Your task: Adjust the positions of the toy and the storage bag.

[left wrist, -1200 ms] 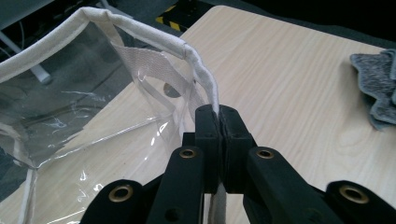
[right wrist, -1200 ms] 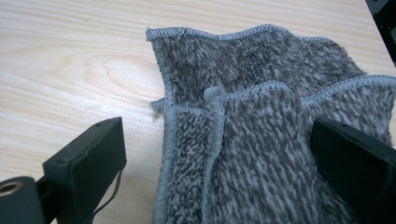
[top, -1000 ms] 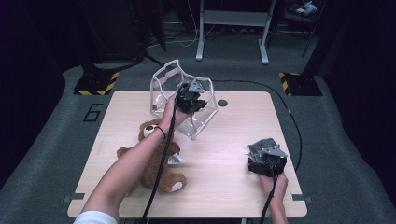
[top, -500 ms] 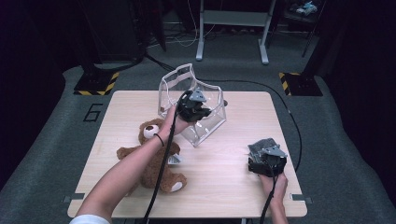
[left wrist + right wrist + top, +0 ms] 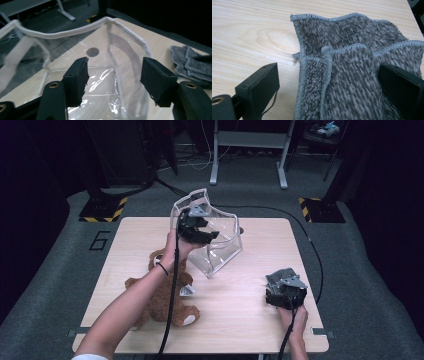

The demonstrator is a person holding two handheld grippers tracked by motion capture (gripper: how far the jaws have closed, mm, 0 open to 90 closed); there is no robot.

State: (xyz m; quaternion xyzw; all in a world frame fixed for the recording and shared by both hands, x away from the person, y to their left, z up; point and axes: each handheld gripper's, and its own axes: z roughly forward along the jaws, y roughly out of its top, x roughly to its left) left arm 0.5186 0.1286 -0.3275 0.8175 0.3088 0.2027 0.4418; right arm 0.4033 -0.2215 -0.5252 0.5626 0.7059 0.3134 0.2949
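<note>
A clear plastic bag with white trim stands tilted on the wooden table, mouth up. My left gripper hovers at its near wall. Its jaws have just been opening and now stand apart in the left gripper view, with the bag's white strap showing beyond the gap and neither pad pressing on it. A grey fluffy cloth lies folded at the right front of the table. My right gripper rests low over it, jaws wide apart. A brown teddy bear lies under the left forearm.
The grey cloth also appears far right in the left gripper view. A round hole marks the tabletop behind the bag. Cables trail from both grippers toward the front edge. Dark floor and a metal stand lie beyond the table.
The left gripper has moved right and up a little, and the bag swung round with it, its mouth now up. The jaws have come apart off the bag. The right gripper stayed put.
</note>
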